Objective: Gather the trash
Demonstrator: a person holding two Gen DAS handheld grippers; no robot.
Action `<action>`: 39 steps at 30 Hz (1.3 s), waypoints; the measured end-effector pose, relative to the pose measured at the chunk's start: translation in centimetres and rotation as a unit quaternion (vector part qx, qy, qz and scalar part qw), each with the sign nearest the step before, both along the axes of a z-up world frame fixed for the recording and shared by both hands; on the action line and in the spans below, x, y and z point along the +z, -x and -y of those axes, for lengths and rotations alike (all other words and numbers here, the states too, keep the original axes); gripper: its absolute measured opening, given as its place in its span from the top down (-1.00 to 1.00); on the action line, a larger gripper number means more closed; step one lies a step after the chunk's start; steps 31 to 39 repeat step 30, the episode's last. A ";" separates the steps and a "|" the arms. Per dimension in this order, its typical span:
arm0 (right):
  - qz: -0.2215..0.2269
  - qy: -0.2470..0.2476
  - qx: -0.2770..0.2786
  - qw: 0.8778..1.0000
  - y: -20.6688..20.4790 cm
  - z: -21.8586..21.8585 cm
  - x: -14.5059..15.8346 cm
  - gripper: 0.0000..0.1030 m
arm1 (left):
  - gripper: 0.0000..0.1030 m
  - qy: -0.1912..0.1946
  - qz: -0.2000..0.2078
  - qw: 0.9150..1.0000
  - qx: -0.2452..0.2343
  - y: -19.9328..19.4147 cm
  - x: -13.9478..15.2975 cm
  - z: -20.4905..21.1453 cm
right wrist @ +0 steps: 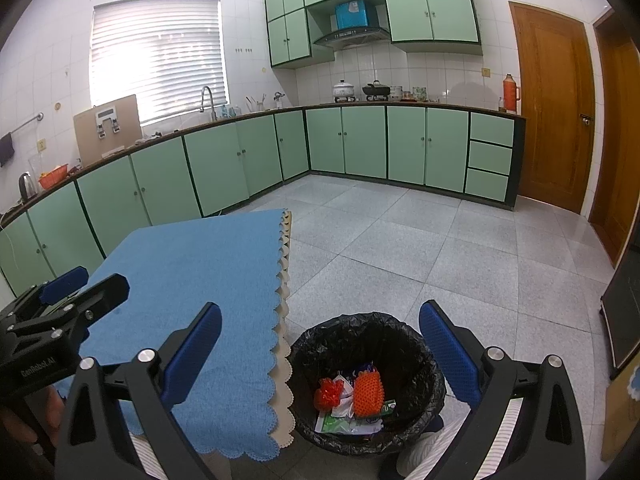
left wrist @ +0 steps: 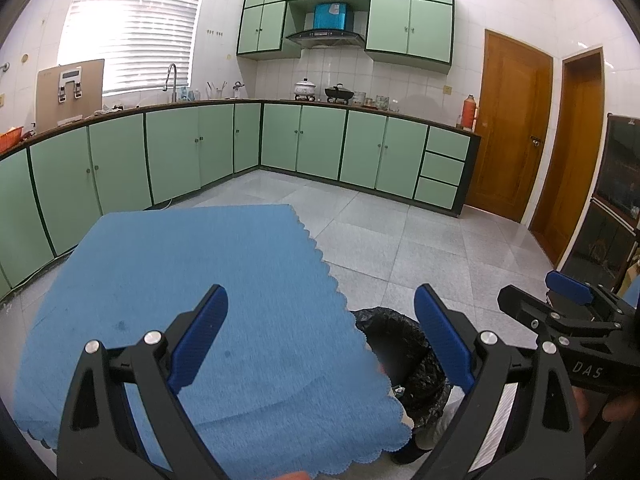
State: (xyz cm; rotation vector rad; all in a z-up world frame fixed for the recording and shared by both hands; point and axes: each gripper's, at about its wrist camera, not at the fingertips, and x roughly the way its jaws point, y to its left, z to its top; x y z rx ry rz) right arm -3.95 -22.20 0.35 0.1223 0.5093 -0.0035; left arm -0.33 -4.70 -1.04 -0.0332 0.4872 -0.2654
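A bin lined with a black bag (right wrist: pixel 366 384) stands on the floor at the right of a table under a blue cloth (right wrist: pixel 200 280). Inside lie an orange mesh piece (right wrist: pixel 368 394), a red wrapper (right wrist: pixel 328 396) and white and green packets (right wrist: pixel 344 424). My right gripper (right wrist: pixel 320 354) is open and empty above the bin. My left gripper (left wrist: pixel 320 340) is open and empty over the cloth's right edge (left wrist: pixel 200 280), with the bin (left wrist: pixel 404 360) partly hidden below it. Each gripper shows in the other's view, the right one (left wrist: pixel 576 300) and the left one (right wrist: pixel 76 284).
Green cabinets (right wrist: pixel 360 144) and a counter with pots run along the far walls. Wooden doors (right wrist: pixel 556 108) stand at the right. A dark cabinet (left wrist: pixel 616 208) is at the far right. Grey tile floor (right wrist: pixel 440 248) lies beyond the table.
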 end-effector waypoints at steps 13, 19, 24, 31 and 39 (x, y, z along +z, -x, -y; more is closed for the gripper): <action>-0.002 0.000 0.000 1.000 -0.1 0.2 -0.3 -0.88 | -0.77 -0.001 -0.006 1.000 -0.001 -0.2 -0.4 0.7; -0.002 0.000 0.000 1.000 -0.1 0.2 -0.3 -0.88 | -0.77 -0.006 -0.005 1.000 -0.001 -0.1 -0.5 0.9; -0.002 0.000 0.000 1.000 -0.1 0.3 -0.3 -0.88 | -0.77 -0.008 -0.006 1.000 -0.001 -0.1 -0.4 1.1; -0.003 -0.001 -0.001 1.000 -0.2 0.5 -0.4 -0.88 | -0.77 -0.006 -0.011 1.000 0.000 -0.2 -0.4 1.2; -0.003 -0.001 -0.001 1.000 -0.2 0.5 -0.4 -0.88 | -0.77 -0.006 -0.011 1.000 0.000 -0.2 -0.4 1.2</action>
